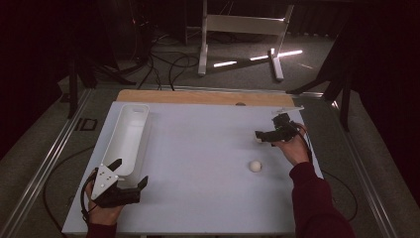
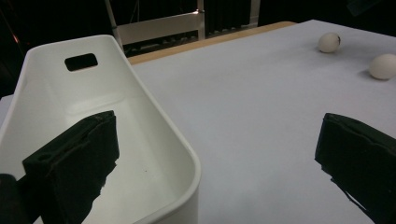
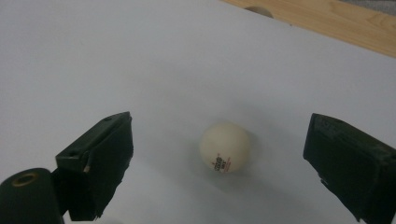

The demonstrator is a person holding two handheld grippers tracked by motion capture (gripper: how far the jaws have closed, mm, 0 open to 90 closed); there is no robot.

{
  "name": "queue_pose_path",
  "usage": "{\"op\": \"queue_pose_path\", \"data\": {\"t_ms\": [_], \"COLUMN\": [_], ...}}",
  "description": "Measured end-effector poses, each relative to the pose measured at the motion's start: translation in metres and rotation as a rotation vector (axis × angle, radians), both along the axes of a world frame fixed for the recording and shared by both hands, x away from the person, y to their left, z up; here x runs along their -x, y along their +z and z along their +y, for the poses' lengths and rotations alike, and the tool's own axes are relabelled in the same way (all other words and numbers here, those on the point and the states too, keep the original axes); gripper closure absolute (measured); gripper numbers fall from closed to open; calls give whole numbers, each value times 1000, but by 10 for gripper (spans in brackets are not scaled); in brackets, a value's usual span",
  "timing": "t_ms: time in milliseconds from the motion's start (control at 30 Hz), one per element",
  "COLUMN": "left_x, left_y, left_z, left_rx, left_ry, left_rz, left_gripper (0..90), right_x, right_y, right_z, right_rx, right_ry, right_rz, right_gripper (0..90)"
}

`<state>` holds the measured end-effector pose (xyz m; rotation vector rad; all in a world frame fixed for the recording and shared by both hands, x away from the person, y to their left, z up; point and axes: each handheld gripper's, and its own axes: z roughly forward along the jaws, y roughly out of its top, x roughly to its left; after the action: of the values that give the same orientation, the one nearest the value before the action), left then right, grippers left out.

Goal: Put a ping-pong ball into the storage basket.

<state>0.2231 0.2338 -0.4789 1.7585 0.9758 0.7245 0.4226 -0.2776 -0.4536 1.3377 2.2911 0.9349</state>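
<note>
Two white table-tennis balls lie on the right half of the white table [image 1: 198, 148]. One ball [image 1: 255, 166] [image 2: 383, 66] rests alone in the open. The other ball [image 3: 224, 147] [image 2: 329, 42], with small print on it, sits on the table between the wide-apart jaws of my right gripper [image 3: 219, 123] [image 1: 264, 133], touched by neither. My left gripper [image 1: 131, 171] [image 2: 218, 123] is open at the near left. One of its jaws hangs over the near end of a long white bin [image 1: 128, 139] [image 2: 154, 116]; the other is over bare table.
The bin is empty and runs along the table's left side, with a handle slot [image 2: 81, 61] in its far end. A wooden strip [image 1: 198, 96] borders the far edge. Beyond it stand a white metal frame [image 1: 242, 29] and floor cables.
</note>
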Motion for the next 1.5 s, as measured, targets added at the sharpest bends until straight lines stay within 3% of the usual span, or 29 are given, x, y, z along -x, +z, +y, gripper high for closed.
{"op": "queue_pose_path", "data": {"t_ms": [1067,1267,1500], "left_x": [0,0,0], "left_y": [0,0,0], "left_z": [1,1,1], "left_rx": [2,2,3], "left_ry": [0,0,1], "left_rz": [-2,-1,-1], "left_gripper": [2,2,2], "right_x": [-21,-22,-23], "right_y": [-35,-40,-42], "right_z": [11,13,13], "right_rx": [63,70,81], "right_ry": [-10,-21,-49], "right_rz": [111,124,132], "right_gripper": [95,148,271]}}
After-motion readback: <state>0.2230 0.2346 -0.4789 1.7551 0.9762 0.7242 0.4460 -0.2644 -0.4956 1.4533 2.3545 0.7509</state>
